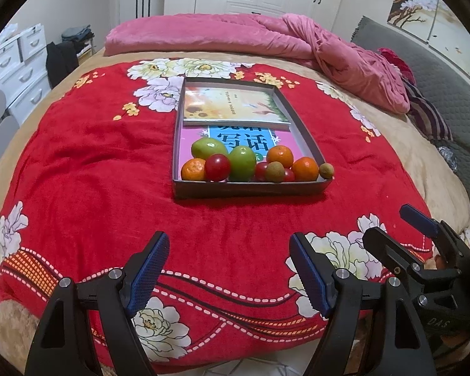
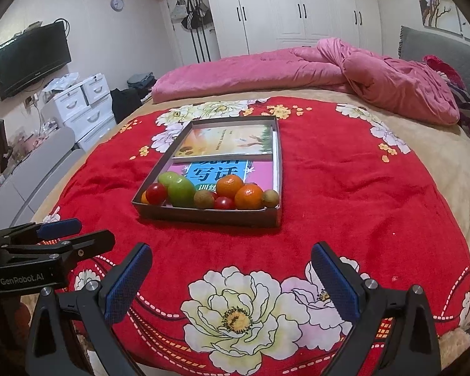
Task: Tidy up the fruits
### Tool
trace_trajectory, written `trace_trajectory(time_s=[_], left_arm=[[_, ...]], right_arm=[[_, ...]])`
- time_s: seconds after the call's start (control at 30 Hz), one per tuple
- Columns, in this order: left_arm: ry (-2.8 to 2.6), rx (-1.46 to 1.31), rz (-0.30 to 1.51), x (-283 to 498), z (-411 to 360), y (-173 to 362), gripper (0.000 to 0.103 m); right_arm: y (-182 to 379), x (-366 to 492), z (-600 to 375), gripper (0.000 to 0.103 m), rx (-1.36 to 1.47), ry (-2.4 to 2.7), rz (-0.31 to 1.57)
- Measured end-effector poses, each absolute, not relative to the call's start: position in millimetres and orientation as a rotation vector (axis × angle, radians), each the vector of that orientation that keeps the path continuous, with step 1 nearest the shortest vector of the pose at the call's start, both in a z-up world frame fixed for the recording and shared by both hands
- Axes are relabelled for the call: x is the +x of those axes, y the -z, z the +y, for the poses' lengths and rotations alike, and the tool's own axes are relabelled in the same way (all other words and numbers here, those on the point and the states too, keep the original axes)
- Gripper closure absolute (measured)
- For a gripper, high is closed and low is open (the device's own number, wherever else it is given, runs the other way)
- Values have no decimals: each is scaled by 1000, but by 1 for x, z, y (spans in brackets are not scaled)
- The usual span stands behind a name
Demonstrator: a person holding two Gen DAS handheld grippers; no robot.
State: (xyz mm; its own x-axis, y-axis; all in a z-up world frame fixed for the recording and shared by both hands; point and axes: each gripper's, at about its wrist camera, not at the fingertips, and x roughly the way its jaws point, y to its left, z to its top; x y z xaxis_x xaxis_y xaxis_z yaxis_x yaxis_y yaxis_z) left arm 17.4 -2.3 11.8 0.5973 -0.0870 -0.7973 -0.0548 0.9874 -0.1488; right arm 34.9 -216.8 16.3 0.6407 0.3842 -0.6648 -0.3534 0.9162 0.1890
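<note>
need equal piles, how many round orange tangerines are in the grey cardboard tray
3: one at the near-left corner, one mid-right, one near-right. More may hide behind other fruit.

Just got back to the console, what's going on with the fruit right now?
Nothing is being handled. Both grippers, left and right, hover open and empty over the red blanket, short of the tray. The fruit is bunched at the tray's near end: two green ones, three oranges, red tomatoes and small brownish fruits. Two books lie in the tray behind them.
</note>
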Motion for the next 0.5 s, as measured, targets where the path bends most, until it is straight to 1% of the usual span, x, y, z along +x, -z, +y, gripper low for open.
trace_trajectory(time_s=[0.5], left_arm=[[17,-157,928,18,-3,-13,23]], right_arm=[[-18,35,-217,1,39,-419,760]])
